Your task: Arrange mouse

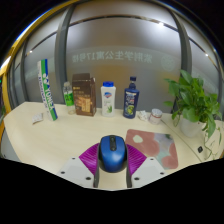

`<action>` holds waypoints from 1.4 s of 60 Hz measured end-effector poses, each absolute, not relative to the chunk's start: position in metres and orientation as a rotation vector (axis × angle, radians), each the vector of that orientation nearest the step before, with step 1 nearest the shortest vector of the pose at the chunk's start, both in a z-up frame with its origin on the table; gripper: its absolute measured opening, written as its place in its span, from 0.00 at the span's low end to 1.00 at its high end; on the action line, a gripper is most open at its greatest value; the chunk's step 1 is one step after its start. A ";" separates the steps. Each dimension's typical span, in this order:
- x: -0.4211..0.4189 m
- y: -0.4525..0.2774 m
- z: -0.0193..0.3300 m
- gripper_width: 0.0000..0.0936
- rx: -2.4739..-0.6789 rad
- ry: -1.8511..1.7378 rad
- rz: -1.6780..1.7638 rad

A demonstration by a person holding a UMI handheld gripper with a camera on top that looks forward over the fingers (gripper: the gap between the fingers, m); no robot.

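Gripper [112,172] fingers clenched on the blue mouse [112,151], held over the desk's [40,135] near edge. Bottles [110,98] and potted plant [192,103] line the far edge.

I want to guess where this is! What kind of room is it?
Probably an office or meeting room. A pale table stands before a frosted glass wall with lettering, and a potted plant sits on it. A blue mouse lies between the gripper's jaws.
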State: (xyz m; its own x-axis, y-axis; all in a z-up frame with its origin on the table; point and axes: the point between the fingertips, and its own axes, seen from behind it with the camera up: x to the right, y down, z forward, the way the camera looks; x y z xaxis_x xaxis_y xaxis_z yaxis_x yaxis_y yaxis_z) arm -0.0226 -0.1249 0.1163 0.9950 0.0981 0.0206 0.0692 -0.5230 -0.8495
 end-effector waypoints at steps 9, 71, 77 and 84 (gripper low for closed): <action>0.040 -0.053 0.161 0.39 -2.039 -0.010 0.033; 0.104 -0.151 0.132 0.91 -2.216 0.083 -0.164; 0.092 -0.190 0.154 0.91 -2.190 0.073 -0.193; 0.081 -0.224 0.167 0.91 -2.176 0.067 -0.207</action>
